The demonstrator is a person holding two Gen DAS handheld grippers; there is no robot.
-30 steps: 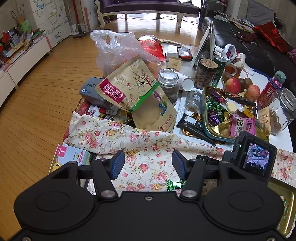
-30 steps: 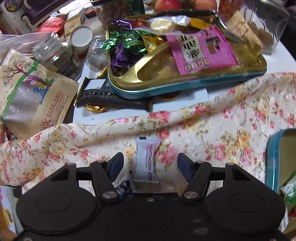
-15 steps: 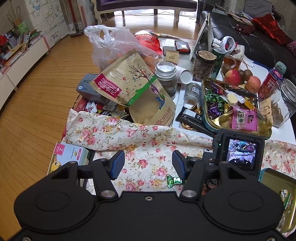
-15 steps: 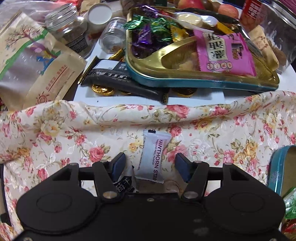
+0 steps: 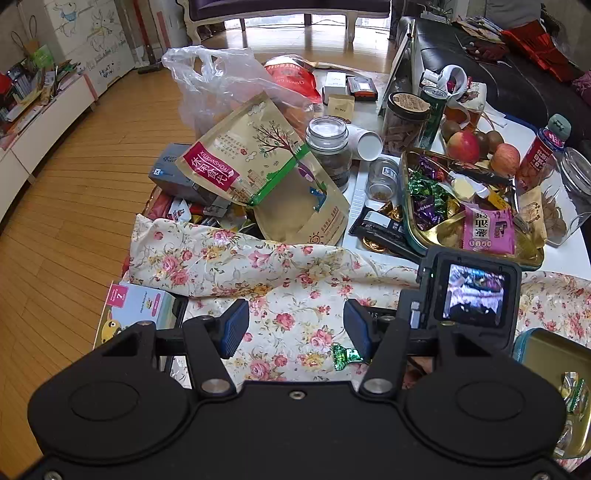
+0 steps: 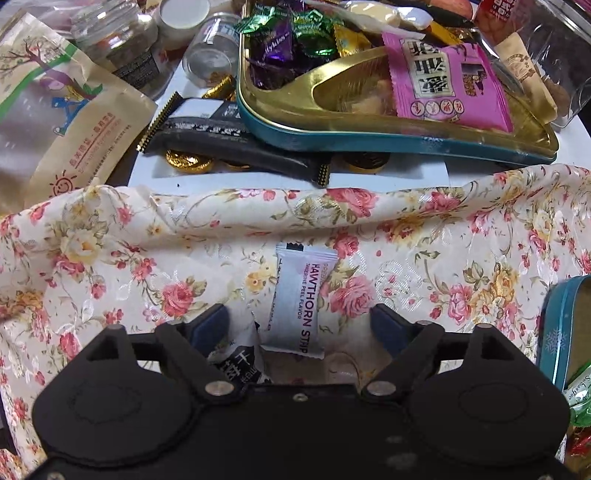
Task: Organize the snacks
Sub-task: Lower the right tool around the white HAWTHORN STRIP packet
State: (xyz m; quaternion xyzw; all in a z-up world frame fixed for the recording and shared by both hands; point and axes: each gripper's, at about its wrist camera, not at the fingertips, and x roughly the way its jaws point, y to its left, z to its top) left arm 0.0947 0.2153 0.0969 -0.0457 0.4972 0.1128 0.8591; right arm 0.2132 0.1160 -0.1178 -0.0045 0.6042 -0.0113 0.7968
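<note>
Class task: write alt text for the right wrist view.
An open right gripper straddles a white hawthorn strip packet lying on a floral cloth. Beyond it, a gold tin holds wrapped sweets and a pink packet.

We record, from the left wrist view: herringbone wood floor (image 5: 85, 177) at nine o'clock; white low cabinet (image 5: 40, 122) at ten; purple sofa (image 5: 288, 7) at twelve, daylight behind; black leather couch (image 5: 509, 85) at two.

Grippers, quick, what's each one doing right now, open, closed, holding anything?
Left gripper: open, holding nothing, over the floral cloth.
Right gripper: open, fingers either side of the white hawthorn strip packet, not gripping it.
</note>
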